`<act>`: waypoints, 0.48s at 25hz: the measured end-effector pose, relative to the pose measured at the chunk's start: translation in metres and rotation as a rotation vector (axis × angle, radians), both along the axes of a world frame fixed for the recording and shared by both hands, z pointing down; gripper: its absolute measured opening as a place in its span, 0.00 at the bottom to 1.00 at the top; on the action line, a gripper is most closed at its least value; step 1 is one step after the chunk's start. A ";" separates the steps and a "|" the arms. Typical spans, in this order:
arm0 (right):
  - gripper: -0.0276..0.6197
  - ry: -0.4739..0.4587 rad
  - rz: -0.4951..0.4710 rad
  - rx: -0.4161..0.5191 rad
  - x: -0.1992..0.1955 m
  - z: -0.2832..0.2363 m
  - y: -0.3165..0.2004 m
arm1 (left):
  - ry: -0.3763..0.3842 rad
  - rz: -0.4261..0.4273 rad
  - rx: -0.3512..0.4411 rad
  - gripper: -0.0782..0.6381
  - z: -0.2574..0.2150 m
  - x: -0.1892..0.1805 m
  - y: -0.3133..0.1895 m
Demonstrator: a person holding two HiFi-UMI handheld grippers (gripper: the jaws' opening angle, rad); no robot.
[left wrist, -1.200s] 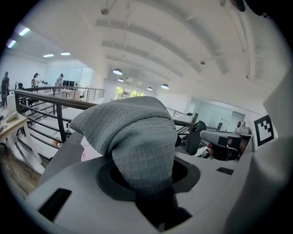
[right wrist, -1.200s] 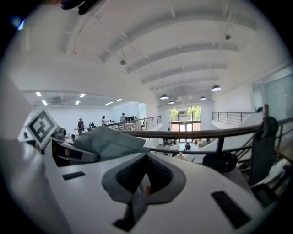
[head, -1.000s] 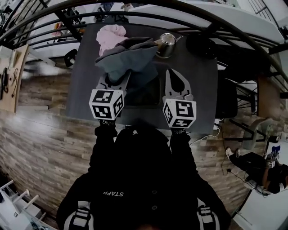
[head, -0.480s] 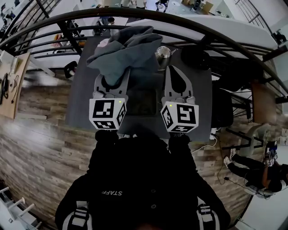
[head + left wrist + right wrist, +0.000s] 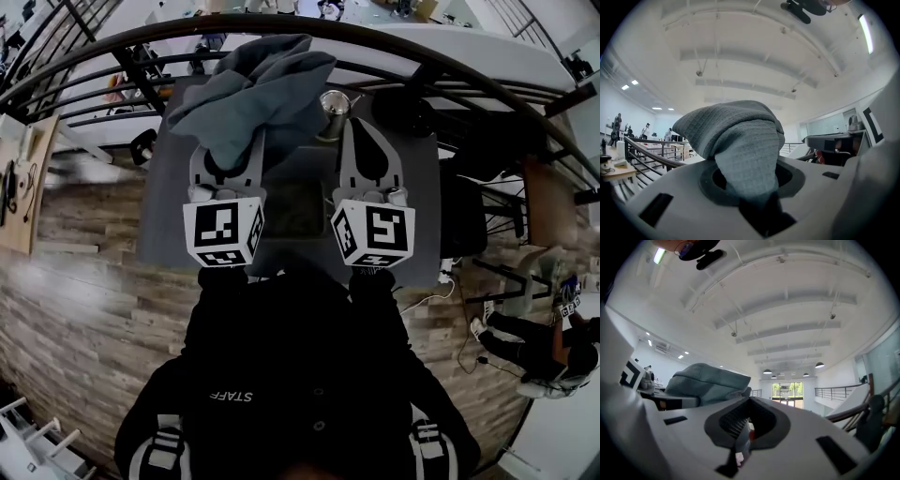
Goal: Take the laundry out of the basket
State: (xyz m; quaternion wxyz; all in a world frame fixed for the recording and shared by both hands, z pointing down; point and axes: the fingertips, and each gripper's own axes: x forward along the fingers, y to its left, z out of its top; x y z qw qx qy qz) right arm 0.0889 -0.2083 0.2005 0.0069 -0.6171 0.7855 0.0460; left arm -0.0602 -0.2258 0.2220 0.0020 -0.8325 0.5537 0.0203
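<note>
A grey-blue waffle-weave cloth (image 5: pixel 253 89) hangs bunched from my left gripper (image 5: pixel 234 150), which is shut on it and held up over the dark table (image 5: pixel 173 220). In the left gripper view the cloth (image 5: pixel 740 140) fills the space between the jaws of the left gripper (image 5: pixel 752 197) and folds over their tips. My right gripper (image 5: pixel 362 127) points upward beside it, jaws together and holding no laundry. In the right gripper view the right gripper (image 5: pixel 743 434) shows only a thin slit, with the cloth (image 5: pixel 705 380) off to its left. A dark basket (image 5: pixel 292 208) sits on the table between the two grippers.
A metal cup (image 5: pixel 333 101) stands on the table's far side, just left of the right gripper's tips. A curved black railing (image 5: pixel 487 70) runs behind the table. A dark chair (image 5: pixel 469 220) is at the table's right edge. Wooden floor (image 5: pixel 75 281) lies to the left.
Both grippers have risen and tilted upward. The left one has lifted the grey cloth off the table, and the cloth now hides the pink garment seen earlier at the far side.
</note>
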 end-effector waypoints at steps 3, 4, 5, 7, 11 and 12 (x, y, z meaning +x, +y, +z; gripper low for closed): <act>0.06 0.002 -0.001 0.000 0.000 0.002 0.001 | -0.006 -0.006 0.010 0.33 0.001 0.001 0.000; 0.06 0.003 -0.002 0.002 0.000 0.002 0.001 | -0.008 -0.008 0.013 0.33 0.000 0.001 0.000; 0.06 0.005 -0.002 0.003 0.000 0.002 0.002 | -0.009 -0.009 0.014 0.33 0.000 0.001 0.000; 0.06 0.007 -0.002 0.004 0.000 0.003 0.001 | -0.011 -0.011 0.013 0.33 0.000 0.000 -0.001; 0.06 0.003 -0.002 -0.001 -0.002 0.004 0.001 | -0.019 -0.012 0.009 0.33 0.003 -0.002 -0.002; 0.06 0.002 -0.003 0.000 -0.003 0.004 0.001 | -0.019 -0.013 0.008 0.33 0.004 -0.003 -0.002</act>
